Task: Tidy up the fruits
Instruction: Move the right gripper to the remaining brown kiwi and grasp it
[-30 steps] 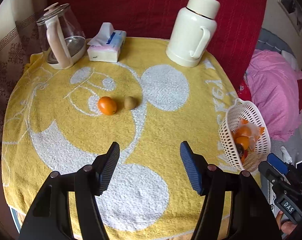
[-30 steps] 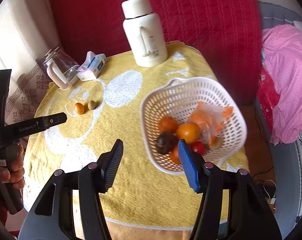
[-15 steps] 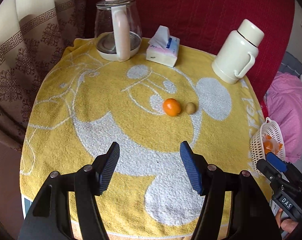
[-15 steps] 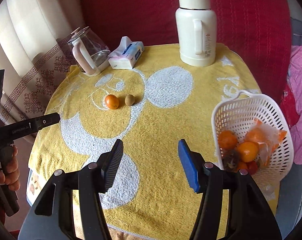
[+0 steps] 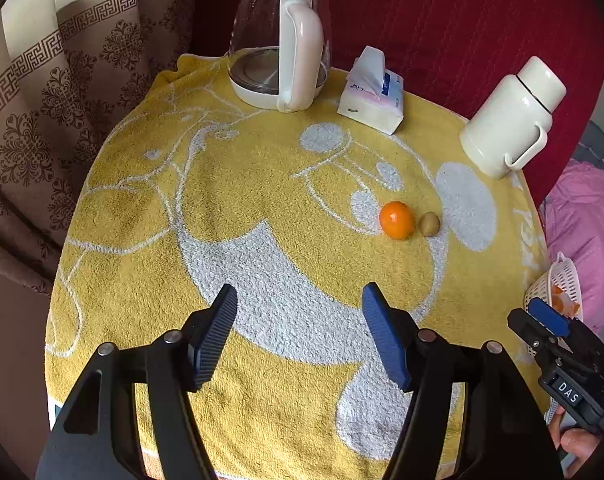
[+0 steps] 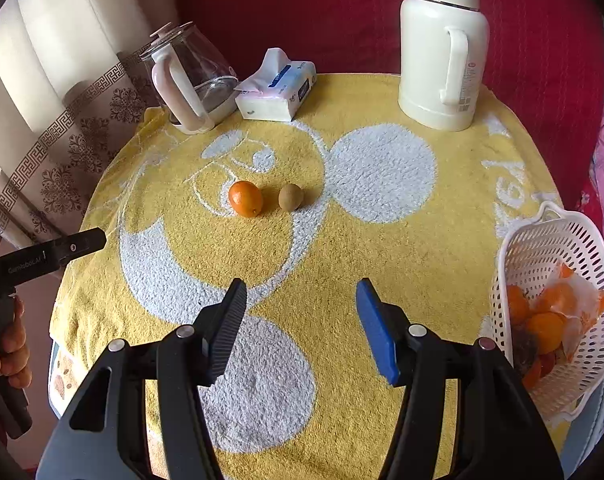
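An orange (image 5: 397, 219) (image 6: 245, 198) and a small brown kiwi (image 5: 429, 224) (image 6: 290, 197) lie side by side on the yellow towel (image 5: 262, 208) (image 6: 381, 248). A white plastic basket (image 6: 557, 240) (image 5: 541, 288) with several fruits and a plastic bag sits at the table's right edge. My left gripper (image 5: 300, 338) hovers open over the towel's near side, left of the fruits, nothing between its fingers. My right gripper (image 6: 300, 328) is open and empty too, nearer than the two fruits, with the basket to its right.
A glass kettle (image 5: 280, 40) (image 6: 190, 76), a tissue pack (image 5: 371, 94) (image 6: 276, 90) and a cream thermos (image 5: 509, 120) (image 6: 441, 48) stand along the back. Red cushion behind, patterned curtain left, pink cloth right. A hand (image 6: 6, 344) holds the left gripper's handle.
Both grippers have swung to the left over the table. The orange and kiwi shifted right in the left view; the basket slid to the right edge in both views. Jaws stay open.
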Tool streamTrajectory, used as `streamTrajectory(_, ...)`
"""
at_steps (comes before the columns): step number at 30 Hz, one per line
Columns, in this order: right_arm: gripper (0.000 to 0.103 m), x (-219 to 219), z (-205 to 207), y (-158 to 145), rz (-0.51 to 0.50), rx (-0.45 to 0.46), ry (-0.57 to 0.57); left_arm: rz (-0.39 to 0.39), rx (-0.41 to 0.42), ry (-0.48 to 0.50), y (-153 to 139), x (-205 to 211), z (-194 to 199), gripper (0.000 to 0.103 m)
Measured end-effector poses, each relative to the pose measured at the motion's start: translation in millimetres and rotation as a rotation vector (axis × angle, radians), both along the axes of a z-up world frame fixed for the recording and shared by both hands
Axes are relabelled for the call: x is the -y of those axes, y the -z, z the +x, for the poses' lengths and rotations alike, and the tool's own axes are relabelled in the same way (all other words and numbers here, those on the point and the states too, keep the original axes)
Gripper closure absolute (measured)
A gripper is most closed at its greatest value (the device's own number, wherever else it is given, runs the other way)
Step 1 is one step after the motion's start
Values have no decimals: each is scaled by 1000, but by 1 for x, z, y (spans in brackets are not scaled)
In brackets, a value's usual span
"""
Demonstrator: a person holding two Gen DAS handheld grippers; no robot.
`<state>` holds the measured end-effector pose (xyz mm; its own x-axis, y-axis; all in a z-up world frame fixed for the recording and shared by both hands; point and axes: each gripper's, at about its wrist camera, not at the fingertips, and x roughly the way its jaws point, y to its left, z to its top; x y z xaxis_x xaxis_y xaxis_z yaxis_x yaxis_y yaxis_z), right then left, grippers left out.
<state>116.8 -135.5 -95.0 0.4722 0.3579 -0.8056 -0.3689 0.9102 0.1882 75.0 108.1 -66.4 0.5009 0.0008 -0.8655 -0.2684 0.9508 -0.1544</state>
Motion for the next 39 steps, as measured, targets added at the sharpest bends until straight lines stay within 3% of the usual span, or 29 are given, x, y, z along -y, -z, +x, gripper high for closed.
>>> streamTrajectory(8,45,-14,33,15,-6,-21,17,-27,-42,48,20,-1,17,38)
streamTrajectory(13,57,-27,63,34,-10,-60,8,-38,-45,65,23,-7,20,38)
streamTrajectory(25,72,-70,123,62,-60,-86,-20,-64,-71,38,36,-31,22,38)
streamTrajectory(39,77,-76,131,75,-53,-123,-32,-75,-82,78,43,-22,47,38)
